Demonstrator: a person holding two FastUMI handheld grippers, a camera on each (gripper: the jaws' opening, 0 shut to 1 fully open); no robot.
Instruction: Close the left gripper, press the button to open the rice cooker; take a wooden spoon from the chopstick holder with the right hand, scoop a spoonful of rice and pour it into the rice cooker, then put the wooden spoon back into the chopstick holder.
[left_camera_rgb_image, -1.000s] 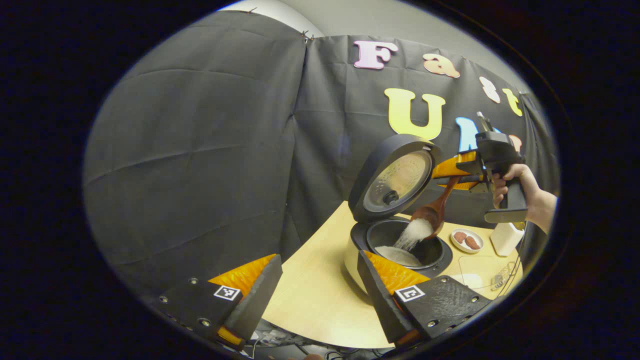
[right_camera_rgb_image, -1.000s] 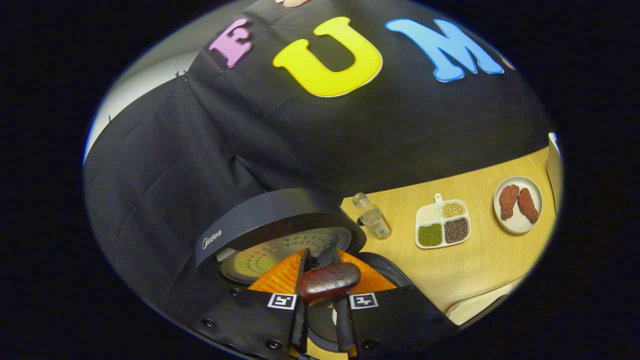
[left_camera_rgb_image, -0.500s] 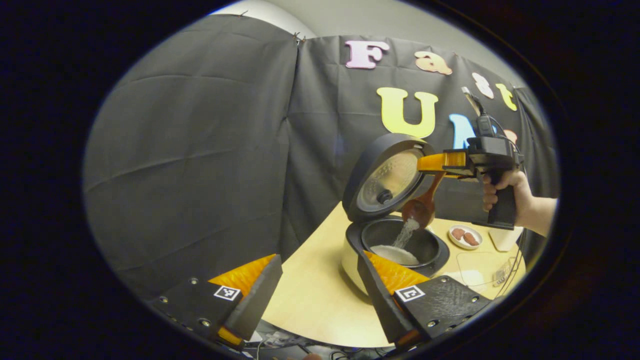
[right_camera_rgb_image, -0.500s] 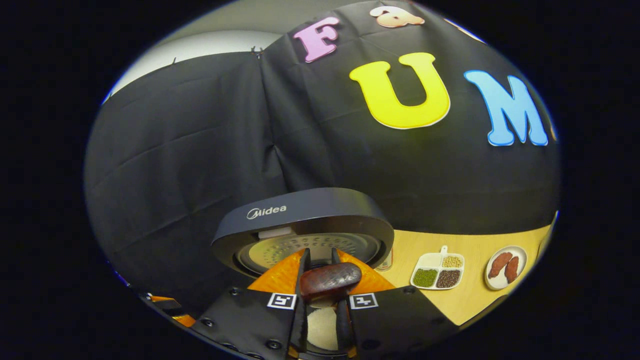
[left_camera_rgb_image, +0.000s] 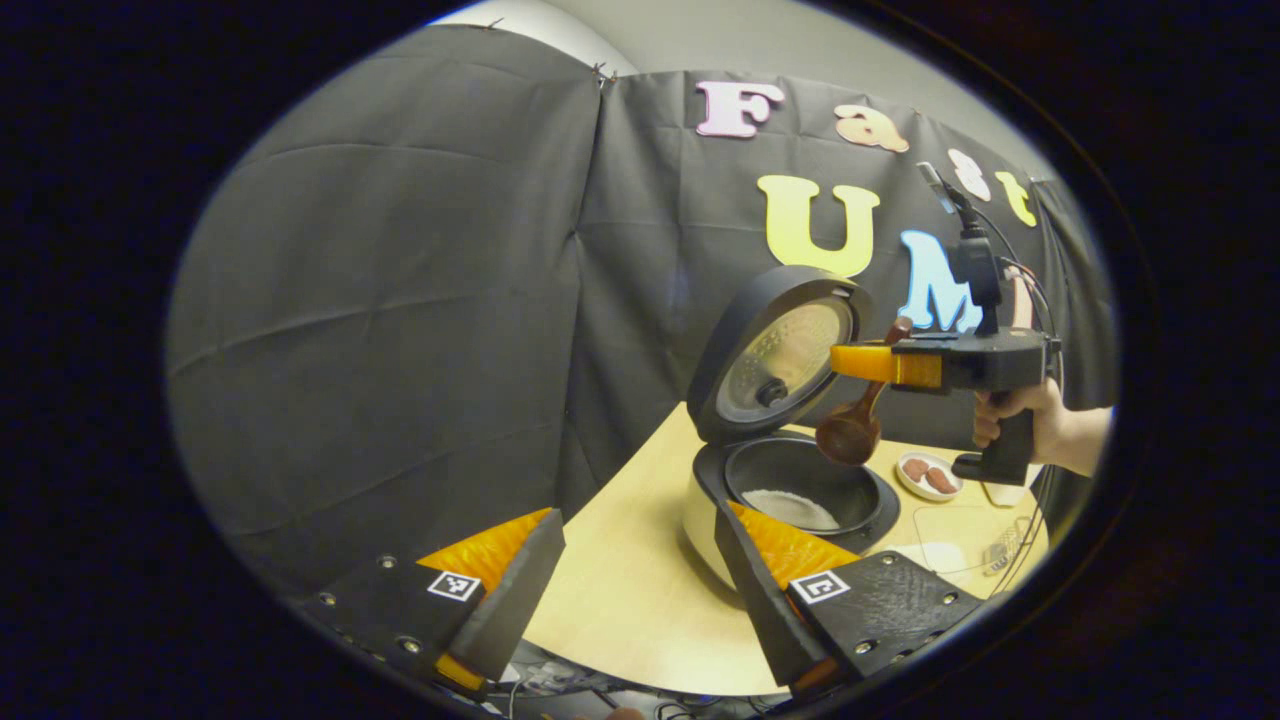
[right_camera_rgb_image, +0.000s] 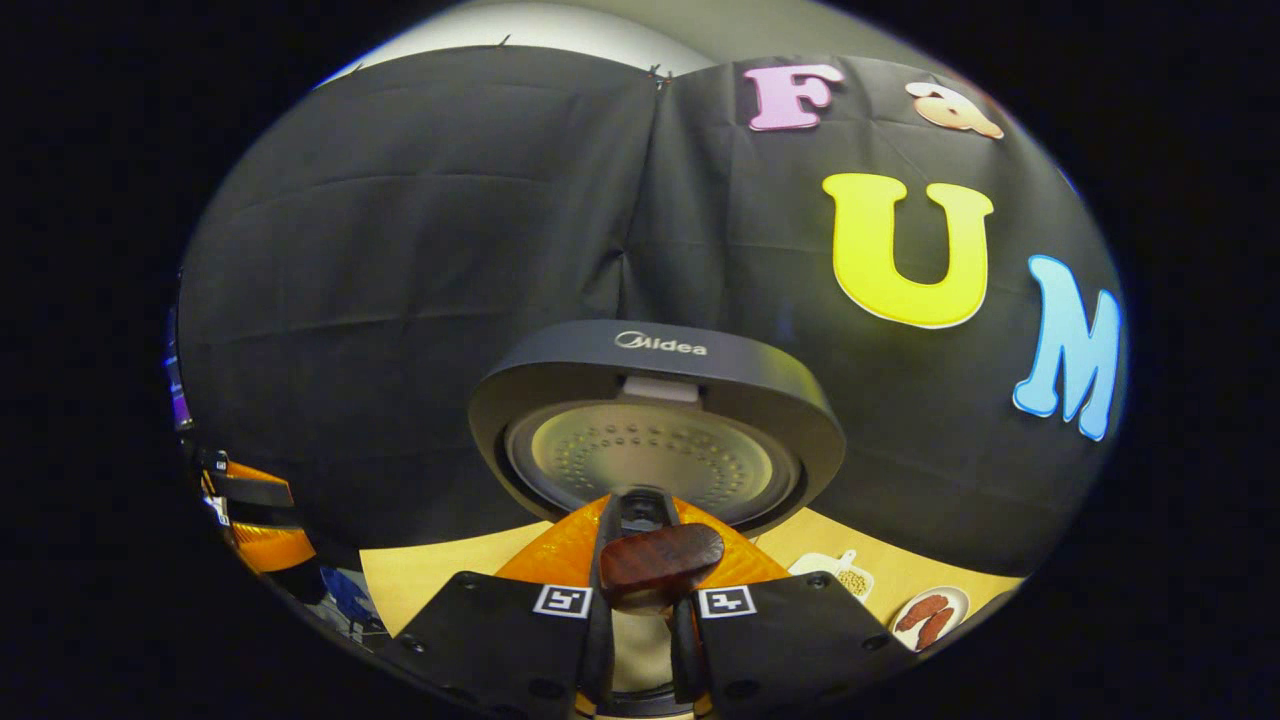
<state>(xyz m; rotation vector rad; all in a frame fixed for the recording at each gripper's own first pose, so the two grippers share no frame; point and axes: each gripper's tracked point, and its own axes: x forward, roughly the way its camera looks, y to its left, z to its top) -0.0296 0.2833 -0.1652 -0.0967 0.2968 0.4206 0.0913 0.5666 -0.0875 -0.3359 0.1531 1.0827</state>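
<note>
I see the cream rice cooker (left_camera_rgb_image: 705, 520) with its round dark lid (left_camera_rgb_image: 775, 352) standing open near the back edge of the light wooden table (left_camera_rgb_image: 620, 590). A small heap of white rice (left_camera_rgb_image: 792, 507) lies at the bottom of its dark inner pot (left_camera_rgb_image: 800, 478).

My right gripper (left_camera_rgb_image: 862, 362) hangs above the pot, held by a hand (left_camera_rgb_image: 1025, 420). Its fingers pinch the handle of the dark brown wooden spoon (left_camera_rgb_image: 852, 425). The spoon hangs down with its bowl just over the far rim of the pot. In the right gripper view the end of the spoon handle (right_camera_rgb_image: 660, 562) sits tight between the two fingers, and the open lid (right_camera_rgb_image: 655, 425) is straight ahead.

My left gripper (left_camera_rgb_image: 640, 580) is low at the near edge of the table, in front of the cooker. Its fingers (left_camera_rgb_image: 520, 590) are spread wide and hold nothing.

A small white plate with two brown pieces of food (left_camera_rgb_image: 928, 476) sits on the table past the cooker, toward the right edge. A white tray of beans (right_camera_rgb_image: 840, 575) lies near it.
</note>
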